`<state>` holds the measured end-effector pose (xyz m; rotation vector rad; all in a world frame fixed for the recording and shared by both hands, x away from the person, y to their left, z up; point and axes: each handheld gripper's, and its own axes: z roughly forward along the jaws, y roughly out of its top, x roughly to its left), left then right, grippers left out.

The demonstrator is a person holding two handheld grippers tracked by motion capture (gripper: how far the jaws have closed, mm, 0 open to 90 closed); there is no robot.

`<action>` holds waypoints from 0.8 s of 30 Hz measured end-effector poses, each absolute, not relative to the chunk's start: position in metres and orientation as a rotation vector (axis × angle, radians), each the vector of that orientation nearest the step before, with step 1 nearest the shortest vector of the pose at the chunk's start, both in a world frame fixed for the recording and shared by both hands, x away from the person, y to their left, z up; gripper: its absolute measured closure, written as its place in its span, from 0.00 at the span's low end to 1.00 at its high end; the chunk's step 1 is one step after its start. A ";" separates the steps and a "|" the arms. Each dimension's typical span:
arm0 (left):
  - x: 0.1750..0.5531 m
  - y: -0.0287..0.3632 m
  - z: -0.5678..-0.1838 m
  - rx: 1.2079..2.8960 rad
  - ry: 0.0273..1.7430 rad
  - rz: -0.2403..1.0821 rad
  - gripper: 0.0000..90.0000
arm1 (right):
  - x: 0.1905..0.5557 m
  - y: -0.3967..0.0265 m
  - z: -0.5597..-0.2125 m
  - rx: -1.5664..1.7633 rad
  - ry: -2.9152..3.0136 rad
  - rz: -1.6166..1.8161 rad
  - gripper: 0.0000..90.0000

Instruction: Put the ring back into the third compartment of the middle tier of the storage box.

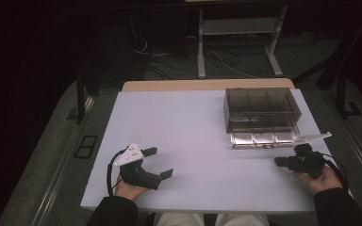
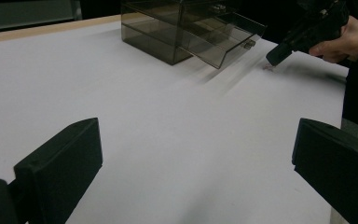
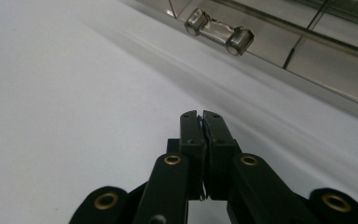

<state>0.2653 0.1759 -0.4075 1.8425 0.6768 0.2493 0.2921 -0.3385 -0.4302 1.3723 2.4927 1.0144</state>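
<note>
At the near edge of the white surface (image 1: 193,141), the left tool (image 1: 159,162) rests with its jaws spread wide apart, empty. The right tool (image 1: 279,162) lies near the right edge, jaws pressed together on nothing. Beyond it stands a smoky clear box (image 1: 261,109), its front flap (image 1: 264,139) folded down.

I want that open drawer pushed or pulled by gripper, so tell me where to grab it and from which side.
Take the small clear handle at the middle of the drawer front, coming from the person's side of the table. The handle stands proud of the flat panel, which offers nothing else to pinch. The right gripper is nearest, but its jaws are shut and must open first.
</note>
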 end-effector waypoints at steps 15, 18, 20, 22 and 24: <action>0.265 0.176 -0.408 1.844 0.676 0.247 0.01 | 0.291 -0.346 -0.416 1.381 2.463 1.099 0.96; 0.265 0.176 -0.407 1.842 0.675 0.248 0.01 | 0.291 -0.347 -0.413 1.383 2.459 1.104 0.96; 0.265 0.176 -0.408 1.841 0.679 0.245 0.01 | 0.290 -0.348 -0.411 1.380 2.457 1.101 0.96; 0.265 0.176 -0.408 1.842 0.677 0.246 0.01 | 0.290 -0.349 -0.409 1.380 2.454 1.106 0.96; 0.265 0.176 -0.408 1.845 0.675 0.247 0.01 | 0.290 -0.350 -0.408 1.376 2.450 1.111 0.96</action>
